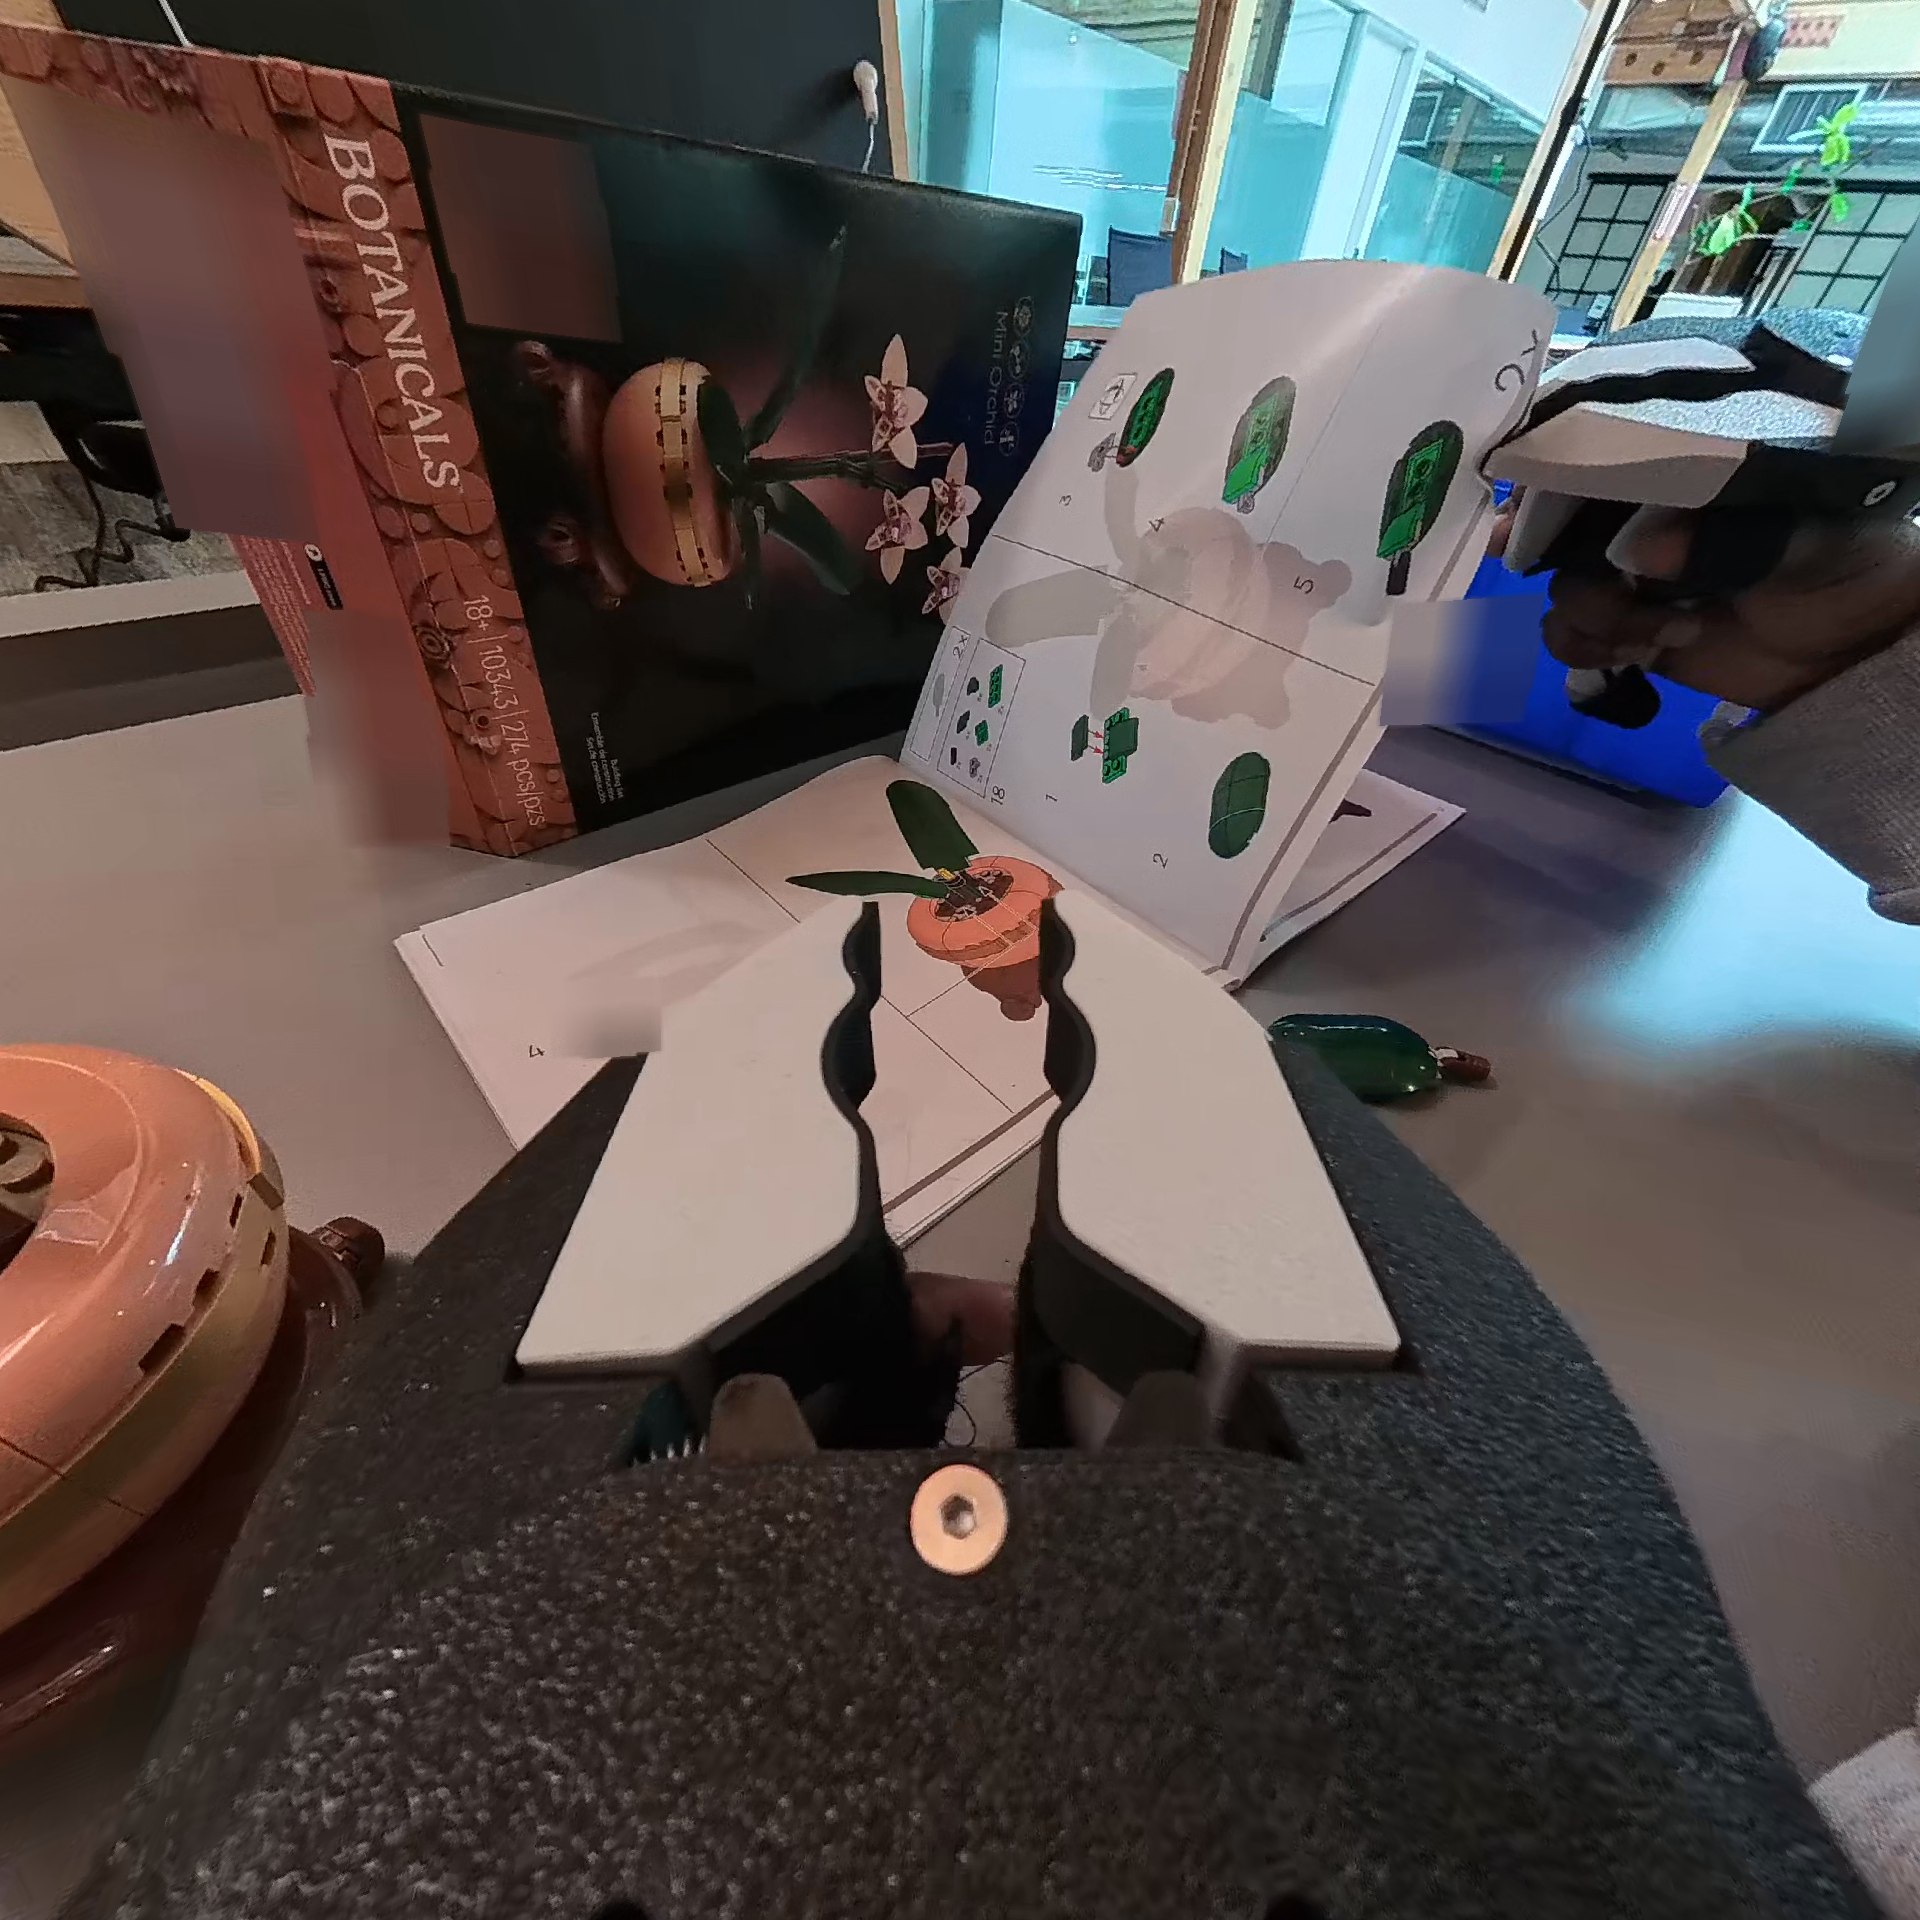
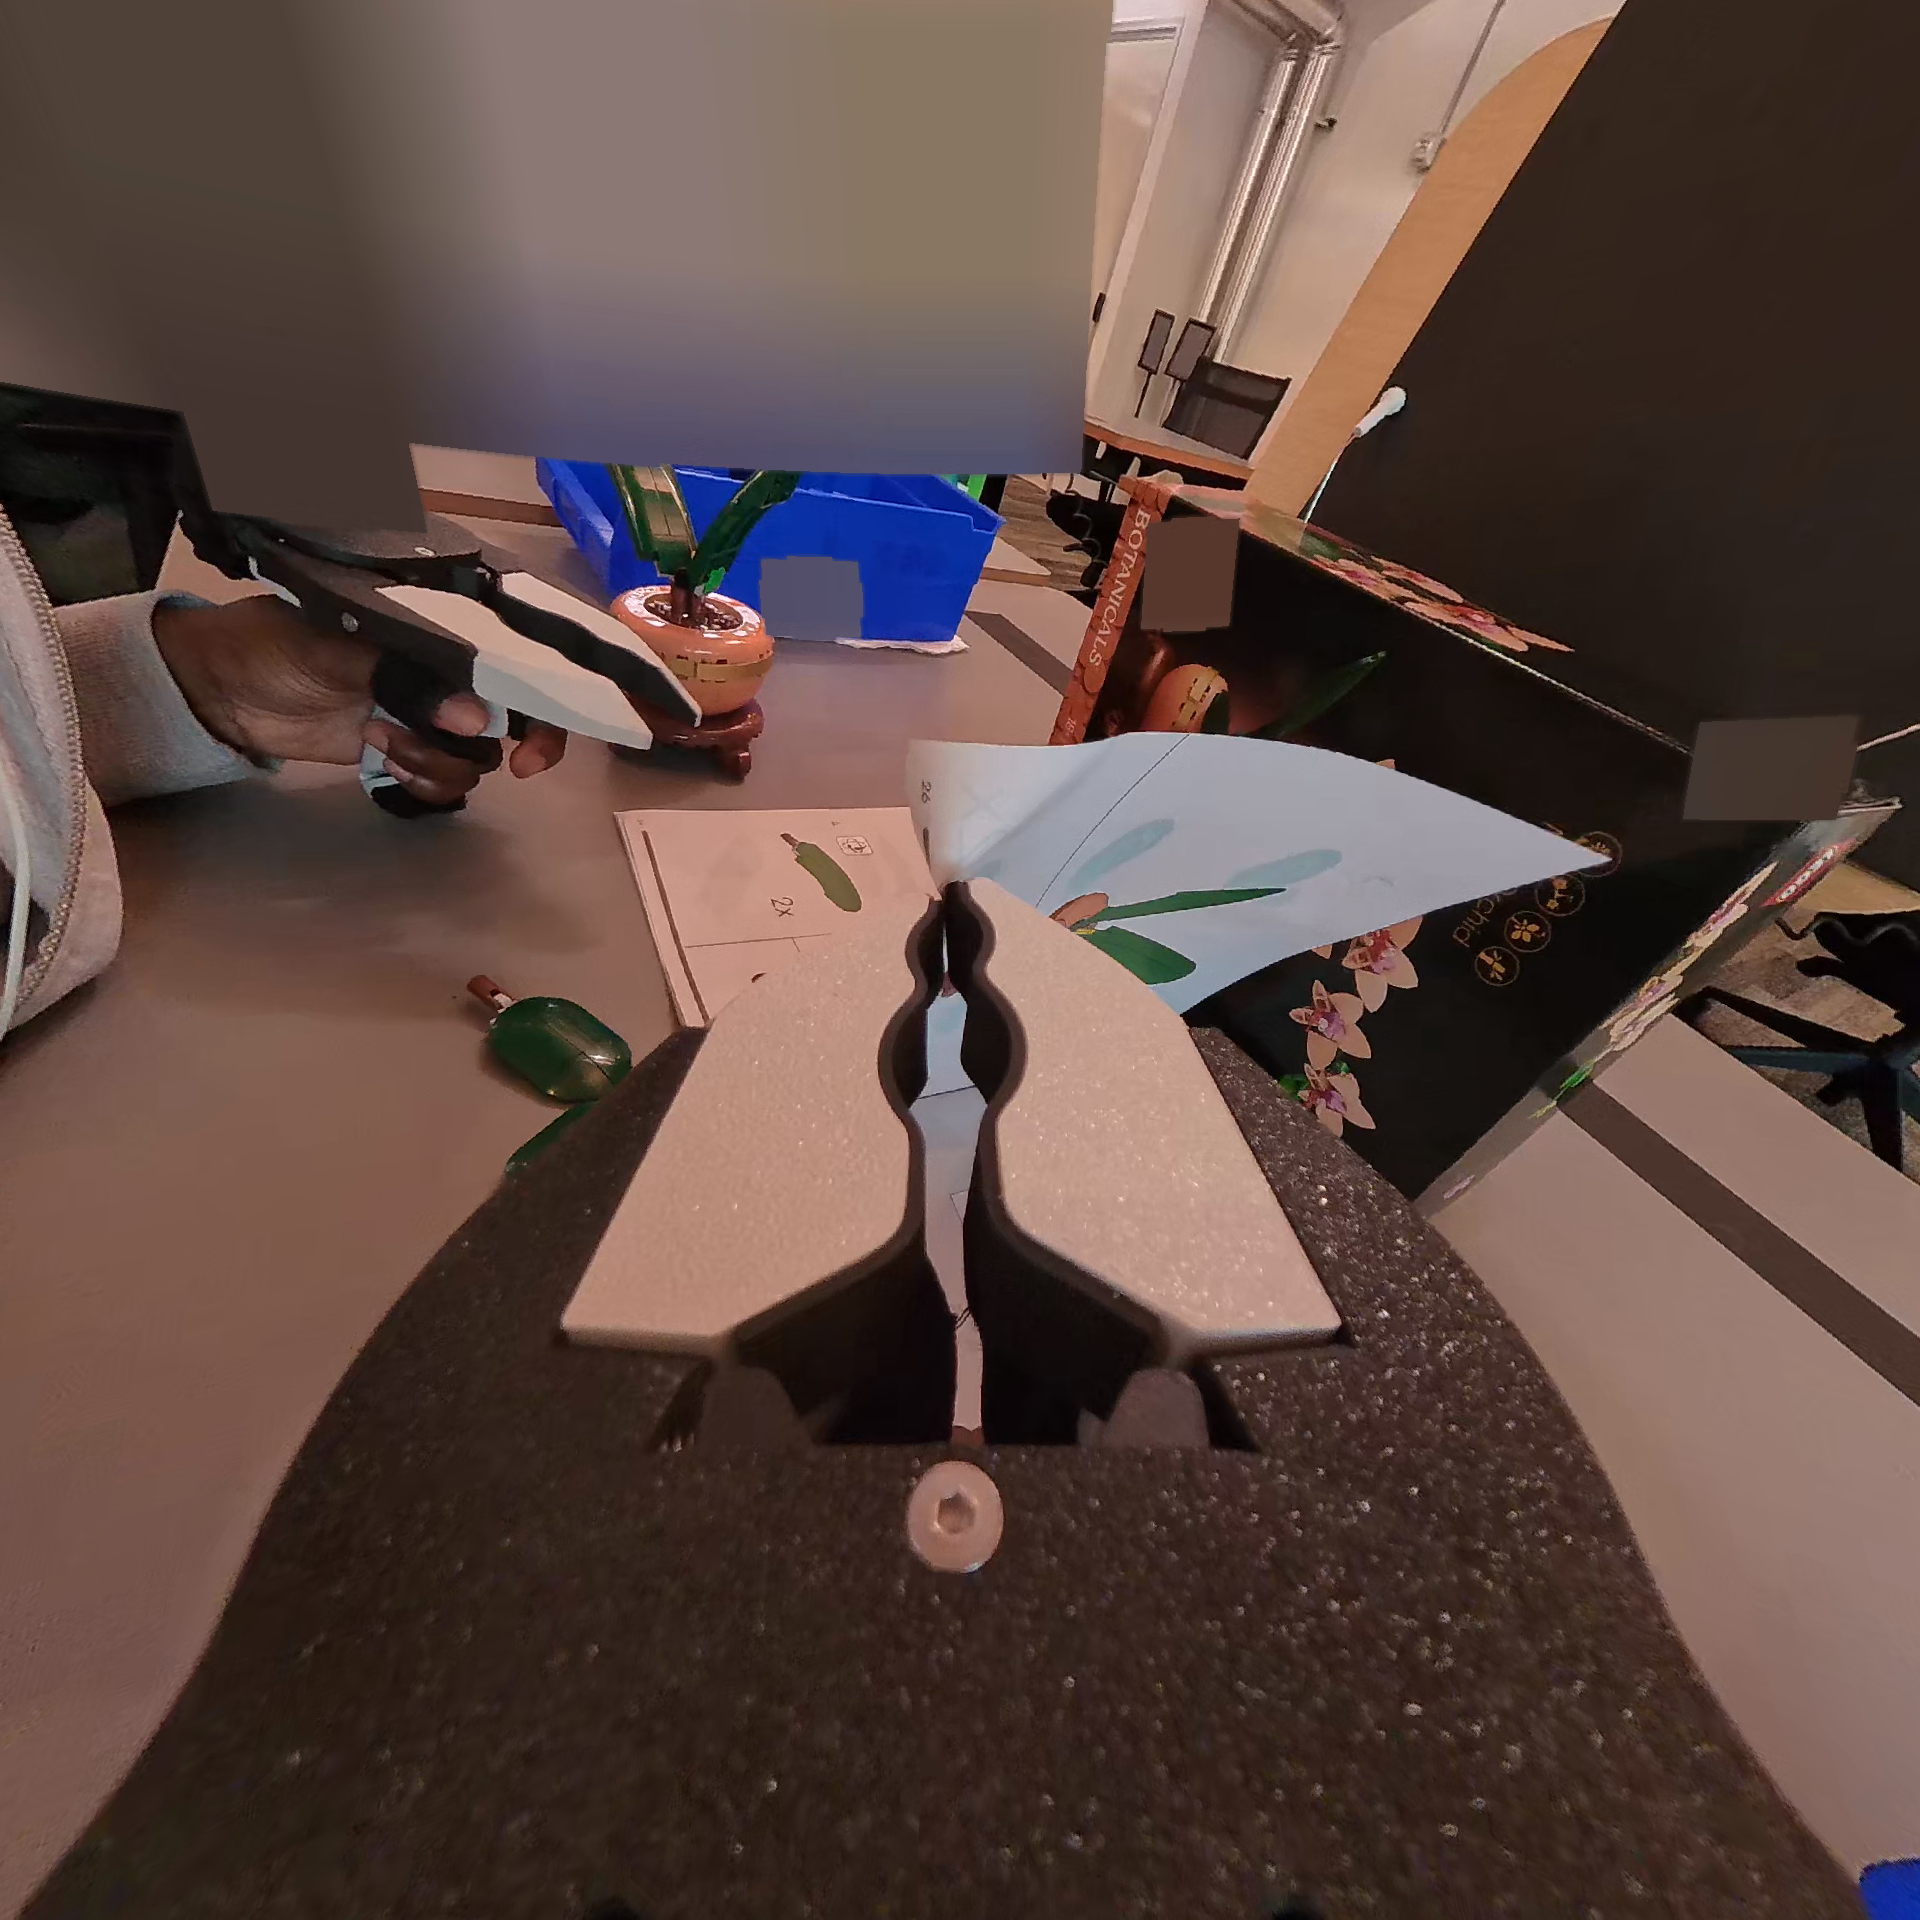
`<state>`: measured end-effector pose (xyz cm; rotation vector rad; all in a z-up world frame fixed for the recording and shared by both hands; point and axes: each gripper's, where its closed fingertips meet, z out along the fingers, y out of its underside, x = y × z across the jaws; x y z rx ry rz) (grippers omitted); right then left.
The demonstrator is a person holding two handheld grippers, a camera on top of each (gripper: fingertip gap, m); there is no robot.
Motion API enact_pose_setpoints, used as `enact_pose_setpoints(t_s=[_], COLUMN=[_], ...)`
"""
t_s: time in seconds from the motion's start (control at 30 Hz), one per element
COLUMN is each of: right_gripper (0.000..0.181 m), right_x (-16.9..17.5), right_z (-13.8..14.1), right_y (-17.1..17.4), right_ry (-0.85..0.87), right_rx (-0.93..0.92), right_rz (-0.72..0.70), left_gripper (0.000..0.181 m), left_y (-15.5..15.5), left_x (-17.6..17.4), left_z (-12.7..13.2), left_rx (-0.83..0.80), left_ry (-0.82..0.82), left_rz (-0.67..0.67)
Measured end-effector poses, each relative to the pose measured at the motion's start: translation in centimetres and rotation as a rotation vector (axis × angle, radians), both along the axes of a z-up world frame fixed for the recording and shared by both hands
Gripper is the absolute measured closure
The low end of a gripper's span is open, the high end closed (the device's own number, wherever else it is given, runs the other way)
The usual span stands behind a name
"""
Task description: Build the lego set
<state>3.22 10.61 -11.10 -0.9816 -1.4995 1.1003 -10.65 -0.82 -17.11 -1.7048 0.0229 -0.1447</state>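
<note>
The lego set is partly built: a flower pot (image 2: 694, 646) with green stems stands on the worktop (image 2: 260, 1195), on the far side of the open booklet (image 2: 748, 883) from the right tool. A loose green leaf piece (image 2: 556, 1044) lies just beside the booklet, on the side near the right tool. The box (image 1: 675, 499) stands behind the booklet.

The step in hand looks like turning a page, not snapping bricks. The right tool (image 2: 948, 902) is closed tight on the edge of one page (image 2: 1247, 821) and holds it lifted and curved above the booklet. Next, the page needs to be carried over and laid flat, gently, so the thin paper does not tear or slip out.

The left tool (image 1: 954, 920) hovers low over the booklet with its tips a little apart and nothing between them. Its hand (image 2: 312, 686) grips the handle from below, and the tool points level toward the box. The pot is right beside it. I cannot tell if the leaf piece is one piece or two, as the right tool partly hides it.
</note>
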Motion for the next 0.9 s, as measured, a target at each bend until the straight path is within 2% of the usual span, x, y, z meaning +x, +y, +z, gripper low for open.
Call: enact_pose_setpoints(t_s=[0.63,0.9], right_gripper=[0.181,0.181], right_x=[-1.5,-4.0], right_z=[0.5,0.4], right_y=[-1.2,-2.8], right_ry=[0.022,0.036], right_rx=[-0.008,-0.043], right_rz=[0.057,0.133], left_gripper=[0.160,0.159], left_y=[0.0,0.0], left_x=[0.4,0.5], left_z=[-0.1,-0.1], left_rx=[-0.008,-0.005], left_ry=[0.021,0.026], left_rz=[-0.021,-0.024])
